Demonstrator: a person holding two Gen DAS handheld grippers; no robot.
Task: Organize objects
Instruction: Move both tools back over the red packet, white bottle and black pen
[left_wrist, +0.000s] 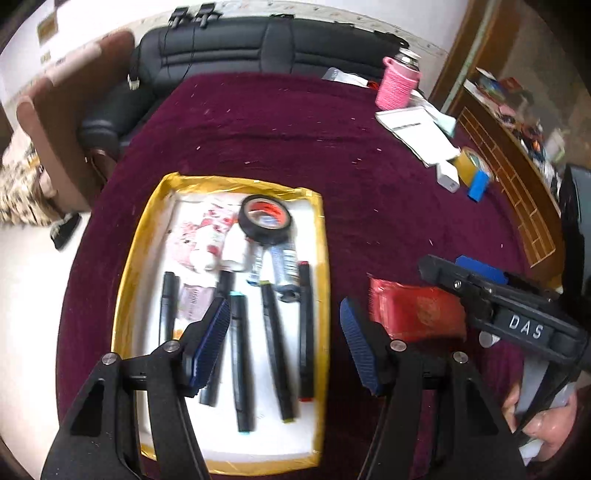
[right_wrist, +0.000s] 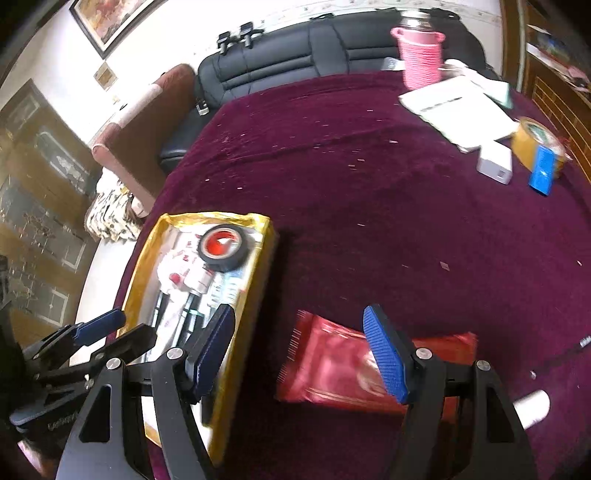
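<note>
A yellow-rimmed tray (left_wrist: 322, 258) on the maroon cloth holds several black markers (left_wrist: 240, 369), a black tape roll (left_wrist: 264, 225) and small tubes. My left gripper (left_wrist: 284, 321) hangs open above the tray's near half with nothing between its fingers. To the right of the tray a red packet (left_wrist: 417, 314) lies flat on the cloth. In the right wrist view my right gripper (right_wrist: 299, 328) stands open over the gap between the tray (right_wrist: 258, 280) and the red packet (right_wrist: 332, 365), and holds nothing. Each gripper shows at the edge of the other's view.
At the far right of the table stand a pink knitted bottle cover (left_wrist: 397, 83), white papers (left_wrist: 421, 133), a yellow tape roll (left_wrist: 469, 162), a white box (left_wrist: 448, 177) and a blue piece (left_wrist: 480, 186). A black sofa (left_wrist: 258, 44) lies behind. A white cylinder (right_wrist: 532, 406) lies near right.
</note>
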